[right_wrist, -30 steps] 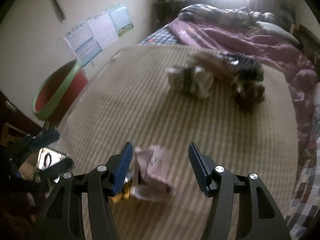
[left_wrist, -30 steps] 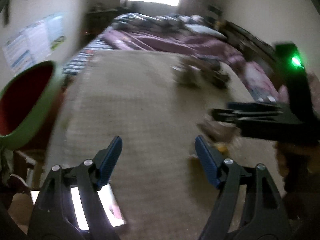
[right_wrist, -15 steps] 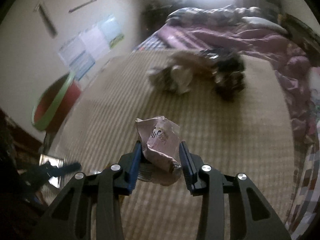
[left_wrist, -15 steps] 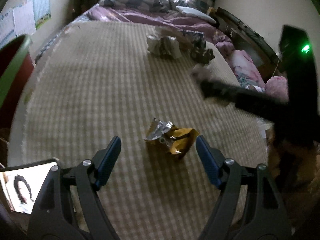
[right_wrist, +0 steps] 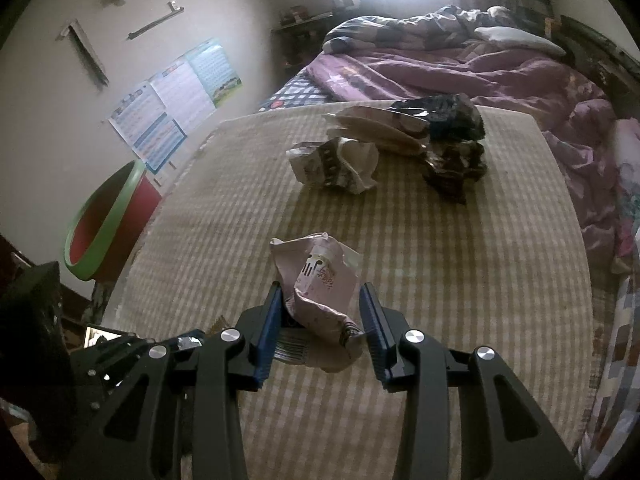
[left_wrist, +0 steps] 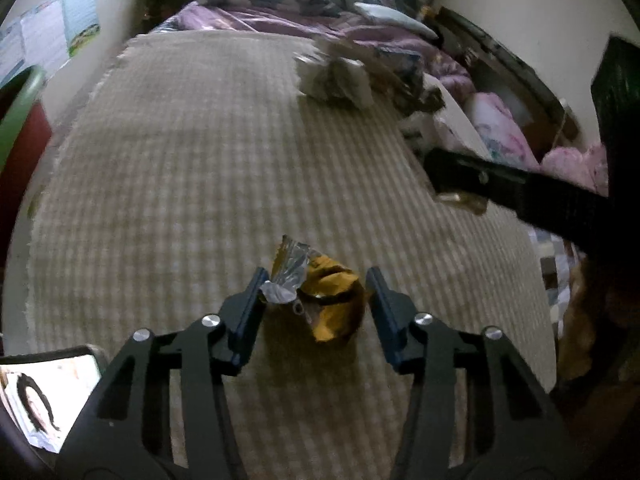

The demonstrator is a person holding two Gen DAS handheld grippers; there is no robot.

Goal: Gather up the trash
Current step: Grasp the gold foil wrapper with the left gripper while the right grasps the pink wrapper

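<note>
In the right wrist view my right gripper [right_wrist: 320, 320] is shut on a crumpled pink-white wrapper [right_wrist: 316, 280] and holds it above the beige checked mat [right_wrist: 460, 280]. In the left wrist view my left gripper [left_wrist: 316, 304] has its jaws partly closed around a yellow and silver foil wrapper [left_wrist: 320, 292] lying on the mat [left_wrist: 180, 160]; the left finger touches the foil, the right one stands just off it. More trash lies farther on: a crumpled white paper [right_wrist: 336, 164] and dark wrappers [right_wrist: 452, 136]. The red bin with a green rim [right_wrist: 104, 220] stands left of the mat.
A bed with purple bedding [right_wrist: 460, 64] lies beyond the mat. A phone with a lit screen [left_wrist: 44, 396] lies at the mat's near left corner. The right gripper's black body [left_wrist: 520, 192] crosses the left wrist view on the right. Posters [right_wrist: 172, 100] hang on the left wall.
My right gripper closed on the pink wrapper and lifted it. My left gripper moved forward and down to the yellow foil wrapper, and its jaws narrowed around it.
</note>
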